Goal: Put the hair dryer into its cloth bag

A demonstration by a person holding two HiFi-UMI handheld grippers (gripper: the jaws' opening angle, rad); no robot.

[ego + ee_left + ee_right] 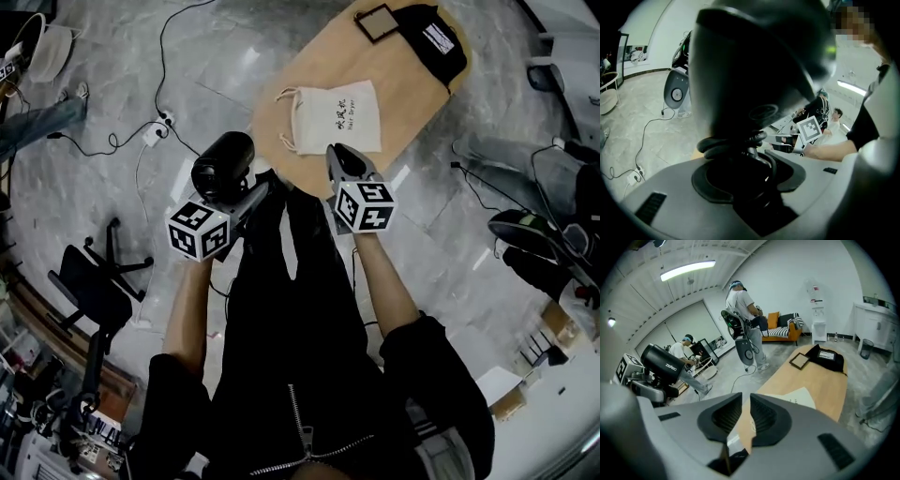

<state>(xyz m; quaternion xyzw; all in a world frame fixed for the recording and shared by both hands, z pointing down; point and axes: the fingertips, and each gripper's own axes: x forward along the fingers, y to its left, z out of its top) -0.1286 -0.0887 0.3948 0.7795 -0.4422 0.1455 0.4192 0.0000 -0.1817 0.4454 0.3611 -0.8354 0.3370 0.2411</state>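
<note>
Two claws, head view: the left claw [251, 194] is gripping the hair dryer [223, 167], off the surface [394, 89] at 8 o'clock from the cloth bag [336, 117]. The right claw [336, 156] is hovering just at the bag's 6 o'clock edge.
Bag, head view: it is lying flat, with its drawstrings [287, 120] trailing at 9 o'clock. The mouth is probably pulled close, so the dryer could be jamming against it.
Left gripper view, hold: the pads are pressing on the dryer's lower part, where the coiled cord [733, 143] is sitting. The heavy head is looming at 12 o'clock.
Left gripper view, risk: the head may be swinging in the grip, or the cord uncoiling and snagging the mouth.
Right gripper view, claw: it is standing narrowly apart with nothing between the pads, and the bag is lying at 1 o'clock.
Right gripper view, risk: it may be pinching both cloth layers together, or dragging the bag along the smooth surface.
</note>
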